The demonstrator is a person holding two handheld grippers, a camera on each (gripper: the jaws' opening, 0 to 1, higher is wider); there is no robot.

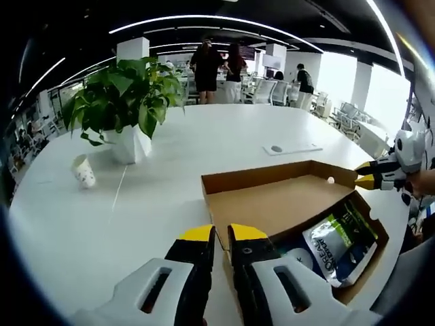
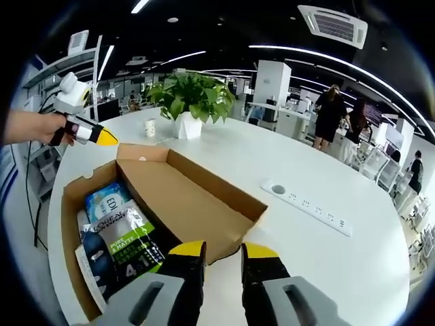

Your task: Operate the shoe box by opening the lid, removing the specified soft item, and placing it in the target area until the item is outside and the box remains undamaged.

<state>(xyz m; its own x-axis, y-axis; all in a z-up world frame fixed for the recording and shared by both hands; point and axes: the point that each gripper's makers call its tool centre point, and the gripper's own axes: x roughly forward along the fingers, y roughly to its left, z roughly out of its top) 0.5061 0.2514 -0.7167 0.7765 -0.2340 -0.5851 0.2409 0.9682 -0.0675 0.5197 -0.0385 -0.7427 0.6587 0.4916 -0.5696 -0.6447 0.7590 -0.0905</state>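
The box (image 1: 292,210) lies open on the white table (image 1: 204,142), its lid (image 2: 190,197) folded flat outward. Inside lie soft pouches (image 2: 119,234), a green-and-white one on top. The left gripper (image 1: 221,234) sits at the lid's near edge, jaws almost together with a thin gap, gripping nothing. The right gripper (image 2: 223,251) hovers at the lid's edge, jaws slightly parted, empty. A plant (image 1: 126,102) and a cup (image 1: 83,170) stand farther off
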